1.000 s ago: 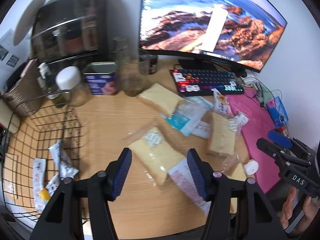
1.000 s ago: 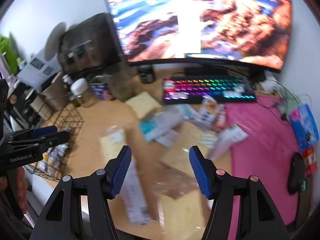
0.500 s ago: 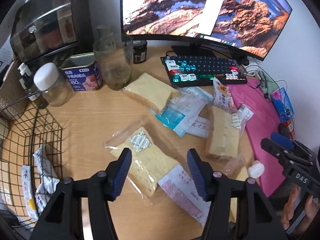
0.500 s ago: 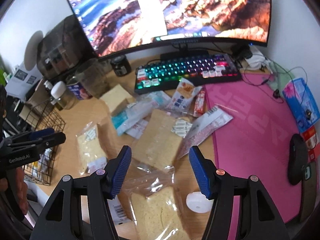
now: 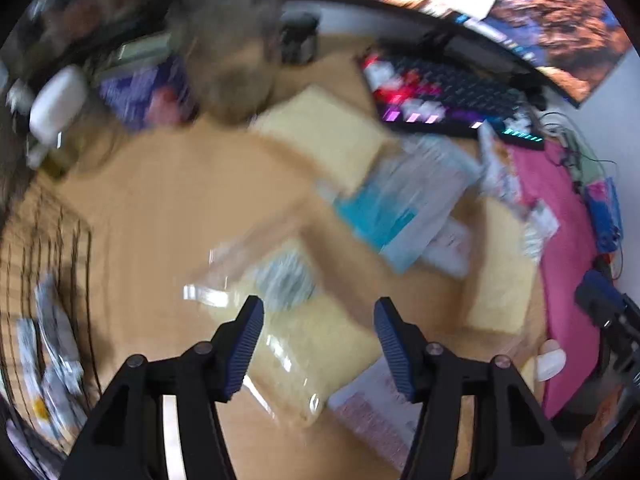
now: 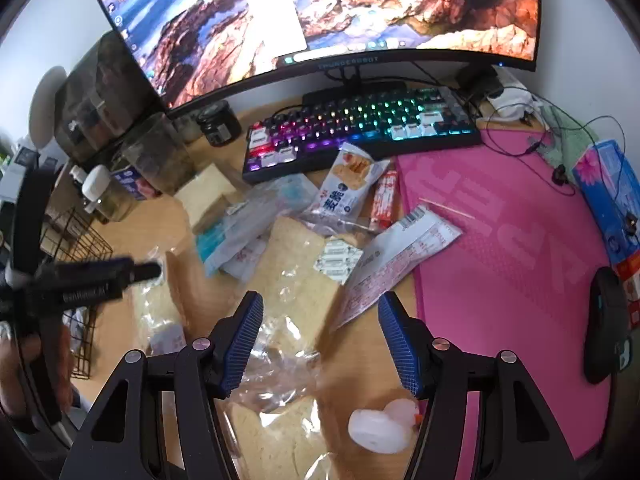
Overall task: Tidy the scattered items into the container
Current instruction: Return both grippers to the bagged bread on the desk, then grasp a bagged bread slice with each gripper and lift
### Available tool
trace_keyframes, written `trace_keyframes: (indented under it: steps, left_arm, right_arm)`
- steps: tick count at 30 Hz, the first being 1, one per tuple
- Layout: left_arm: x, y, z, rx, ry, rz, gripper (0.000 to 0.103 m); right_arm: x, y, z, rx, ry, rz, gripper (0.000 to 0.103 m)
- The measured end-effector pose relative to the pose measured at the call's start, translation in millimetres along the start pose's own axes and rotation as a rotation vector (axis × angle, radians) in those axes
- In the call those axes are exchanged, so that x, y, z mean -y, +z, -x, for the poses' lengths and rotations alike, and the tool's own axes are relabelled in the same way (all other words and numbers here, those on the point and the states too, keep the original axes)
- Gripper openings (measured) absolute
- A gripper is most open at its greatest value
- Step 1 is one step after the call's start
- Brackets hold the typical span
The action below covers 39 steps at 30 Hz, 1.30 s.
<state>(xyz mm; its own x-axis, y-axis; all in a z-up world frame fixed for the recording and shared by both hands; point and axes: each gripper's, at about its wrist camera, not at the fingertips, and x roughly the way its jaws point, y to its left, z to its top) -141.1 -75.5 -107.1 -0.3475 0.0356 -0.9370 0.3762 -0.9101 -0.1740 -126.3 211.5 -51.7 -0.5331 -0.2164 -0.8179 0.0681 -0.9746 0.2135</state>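
Observation:
Scattered bagged bread slices and snack packets lie on the wooden desk. My left gripper [image 5: 318,320] hangs open just over a bagged bread slice [image 5: 304,344] with a white sachet on it; this view is blurred. The black wire basket [image 5: 52,232] stands to its left with several packets inside. My right gripper [image 6: 320,316] is open above another bagged bread slice [image 6: 296,276], nothing between its fingers. A third bagged slice [image 6: 276,436] and a white round lid [image 6: 378,428] lie nearer. The left gripper [image 6: 100,276] shows at the left, in front of the basket [image 6: 76,240].
A lit keyboard [image 6: 360,132] and a monitor [image 6: 320,12] stand at the back. A pink mat [image 6: 500,260] with a mouse [image 6: 604,320] covers the right. Jars and a tin [image 6: 132,180] stand back left. A snack packet [image 6: 352,184] and a barcoded wrapper [image 6: 400,256] lie mid-desk.
My left gripper has dropped closer to the bagged slice with the sachet, and its view has blurred. My right gripper has sunk and shifted over the middle slice. Both stayed open.

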Motion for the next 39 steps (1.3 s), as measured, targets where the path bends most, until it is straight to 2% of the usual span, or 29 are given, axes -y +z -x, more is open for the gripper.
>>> trace_keyframes:
  steps: [3,5,7,9,11,14,16,18,20,22,25,28,31,33,37,39]
  left_arm:
    - [-6.4,-8.8,-9.4,-0.009,0.03,0.073,0.065]
    - [-4.4,-10.2,-10.2,0.001,0.047,0.094,0.07]
    - [-0.6,-10.4,-12.4,-0.008,0.106,0.102,0.071]
    - [5.9,-9.6,-13.6,-0.014,0.211,0.088,0.075]
    - [10.0,-10.6,-14.1,-0.006,0.249,0.106,0.076]
    - [3.8,-11.4,-18.4,-0.018,0.189,0.203,0.081]
    - [2.0,-10.8,-20.2,-0.017,0.182,0.238,0.084]
    - [4.0,-10.1,-24.1,-0.025,0.199,0.248,0.089]
    - [5.5,-9.1,-35.5,-0.067,0.238,0.248,0.093]
    - [-0.3,-10.2,-41.0,-0.073,0.223,0.284,0.098]
    - [-13.9,-11.6,-40.4,-0.061,0.199,0.335,0.098]
    - [-19.0,-13.7,-37.6,-0.052,0.187,0.309,0.097]
    - [-14.5,-16.9,-30.9,-0.04,0.157,0.256,0.087]
    - [-15.1,-19.0,-26.3,-0.035,0.14,0.255,0.082]
    - [-18.2,-20.6,-19.1,-0.033,0.11,0.248,0.079]
    - [-18.8,-21.8,-14.3,-0.023,0.096,0.238,0.078]
  right_arm:
    - [0.0,0.4,-7.6,-0.006,0.023,0.0,0.061]
    - [-3.1,-0.5,-14.4,-0.021,0.037,0.011,0.061]
    - [-6.3,-2.5,-18.3,-0.032,0.05,0.021,0.061]
    - [-7.9,-4.1,-20.0,-0.036,0.06,0.034,0.061]
    - [-6.2,-4.8,-19.5,-0.03,0.07,0.038,0.061]
    - [0.3,-3.5,-18.5,-0.017,0.084,0.027,0.061]
    - [3.5,-2.7,-19.9,-0.017,0.09,0.021,0.061]
    - [5.6,-2.8,-23.4,-0.027,0.091,0.026,0.061]
    - [8.7,-3.7,-25.9,-0.035,0.098,0.022,0.061]
    - [11.0,-4.0,-26.0,-0.034,0.104,0.02,0.061]
    - [15.0,-2.8,-25.4,-0.028,0.11,0.014,0.061]
    - [18.3,-1.5,-27.4,-0.024,0.113,0.002,0.061]
    - [16.5,-1.6,-33.7,-0.036,0.111,0.003,0.061]
    - [12.3,-3.0,-38.4,-0.048,0.109,0.008,0.061]
    - [1.7,-4.8,-45.5,-0.065,0.093,0.008,0.061]
    - [-3.3,-4.3,-50.2,-0.07,0.058,-0.01,0.061]
